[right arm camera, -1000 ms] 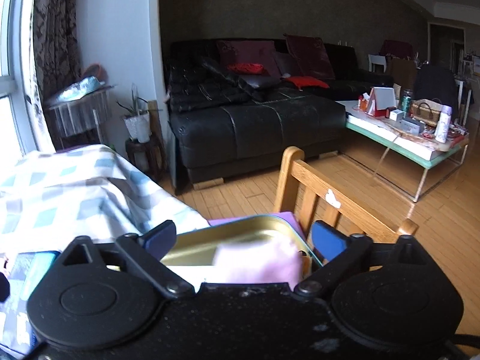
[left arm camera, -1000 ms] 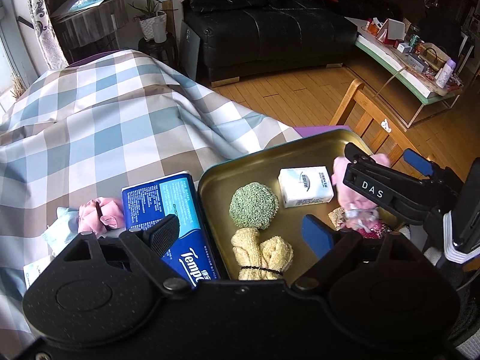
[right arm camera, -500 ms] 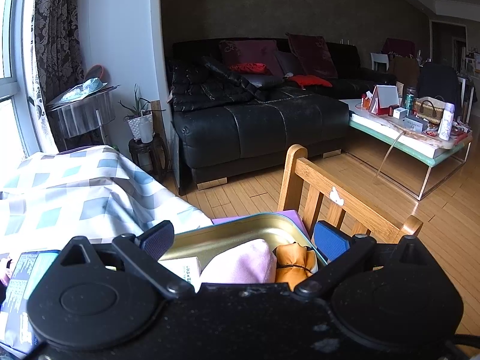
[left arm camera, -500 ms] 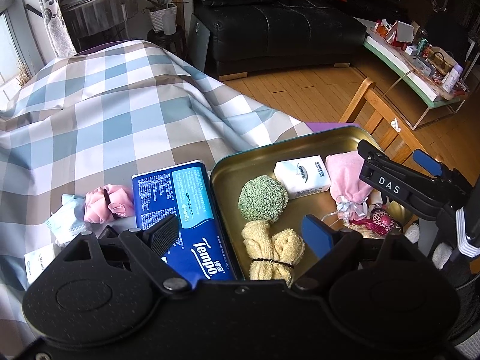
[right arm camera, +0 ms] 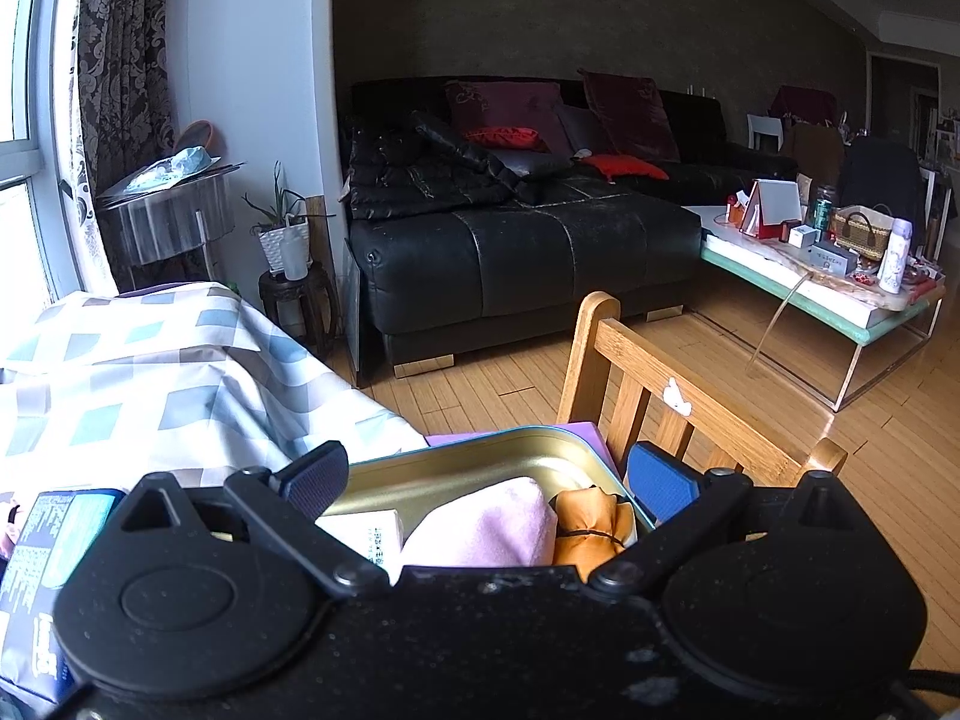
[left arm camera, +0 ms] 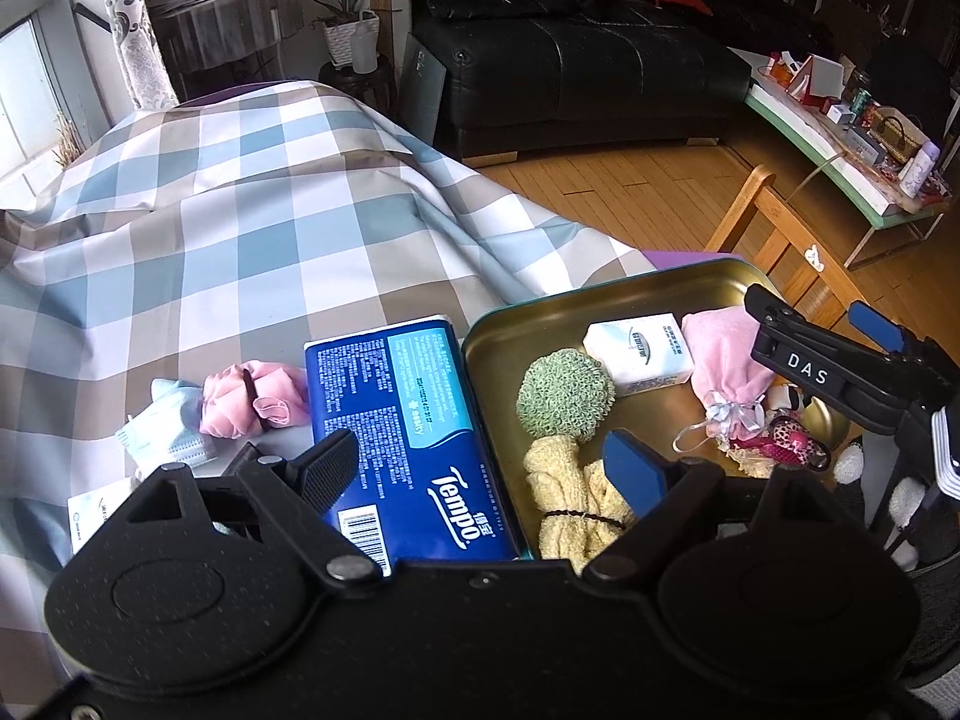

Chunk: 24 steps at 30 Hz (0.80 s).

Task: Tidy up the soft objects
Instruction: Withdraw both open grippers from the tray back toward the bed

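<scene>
Item 1: dark blue rectangular tissue pack [left arm camera: 408, 438], white "Tempo" lettering at its near end, a barcode on the near left corner, fine print too small to read; lies flat on the blue, white and tan checked cloth [left arm camera: 240, 228] over the counter, touching the left wall of the tin.

Item 2: shallow gold-coloured metal tin with a teal rim [left arm camera: 678, 276], right of the pack. Contents: round green shaggy ball [left arm camera: 564, 393]; cream towelling bundle tied with a dark band [left arm camera: 570, 504] just near of it; small white tissue packet with a blue logo [left arm camera: 639, 351] (characters not legible); pale pink velvet drawstring pouch [left arm camera: 726, 357] with a silver ribbon; a pink leopard-print piece [left arm camera: 792, 441] at the right; an orange cloth bundle [right arm camera: 591, 525], shown in the right wrist view only.

Item 3: pink fabric roll with a dark band [left arm camera: 252, 399] and light blue face mask [left arm camera: 168, 426], on the cloth left of the pack.

Item 4: left hand-held gripper [left arm camera: 480, 468], fingers apart and empty, above the pack's near end and the tin's edge.

Item 5: right hand-held gripper [left arm camera: 807, 318], white "DAS" on its finger, fingers apart, nothing between them, over the tin's right side.

Change: a second ago the pink pouch hung at the right hand-held gripper's fingers; it now lies in the tin, beside the white packet.
</scene>
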Each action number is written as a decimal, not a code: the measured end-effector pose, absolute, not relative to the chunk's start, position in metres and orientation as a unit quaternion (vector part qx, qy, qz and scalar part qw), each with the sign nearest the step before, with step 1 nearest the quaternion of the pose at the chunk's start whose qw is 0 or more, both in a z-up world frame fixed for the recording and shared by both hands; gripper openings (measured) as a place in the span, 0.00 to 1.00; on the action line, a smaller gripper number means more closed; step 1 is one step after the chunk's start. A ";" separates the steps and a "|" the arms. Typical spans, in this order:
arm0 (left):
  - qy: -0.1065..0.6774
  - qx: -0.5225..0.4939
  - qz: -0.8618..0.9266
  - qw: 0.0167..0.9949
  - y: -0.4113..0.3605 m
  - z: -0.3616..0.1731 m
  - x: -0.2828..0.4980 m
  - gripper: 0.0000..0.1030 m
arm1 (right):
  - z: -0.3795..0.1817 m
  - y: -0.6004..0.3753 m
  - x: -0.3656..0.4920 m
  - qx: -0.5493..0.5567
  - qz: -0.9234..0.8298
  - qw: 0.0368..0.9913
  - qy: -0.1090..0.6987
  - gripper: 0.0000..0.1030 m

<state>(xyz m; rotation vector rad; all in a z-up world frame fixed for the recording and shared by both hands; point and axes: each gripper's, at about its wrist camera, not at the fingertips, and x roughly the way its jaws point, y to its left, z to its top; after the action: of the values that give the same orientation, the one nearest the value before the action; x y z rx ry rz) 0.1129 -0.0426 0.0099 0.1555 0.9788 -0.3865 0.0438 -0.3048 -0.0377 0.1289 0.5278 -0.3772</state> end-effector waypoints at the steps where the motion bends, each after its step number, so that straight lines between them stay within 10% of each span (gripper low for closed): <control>1: 0.465 0.072 -0.181 0.864 -0.040 0.011 0.113 0.83 | -0.038 -0.304 0.044 0.062 -0.186 0.946 0.260 0.97; 24: 0.405 0.046 0.007 0.913 0.059 0.031 0.117 0.83 | -0.038 -0.287 0.050 0.018 -0.187 0.944 0.272 0.97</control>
<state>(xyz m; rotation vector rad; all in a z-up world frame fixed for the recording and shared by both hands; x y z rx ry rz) 0.1168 0.0593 0.0309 0.0957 0.8346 0.0150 0.0495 -0.2875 -0.0375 0.0359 0.5551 -0.3820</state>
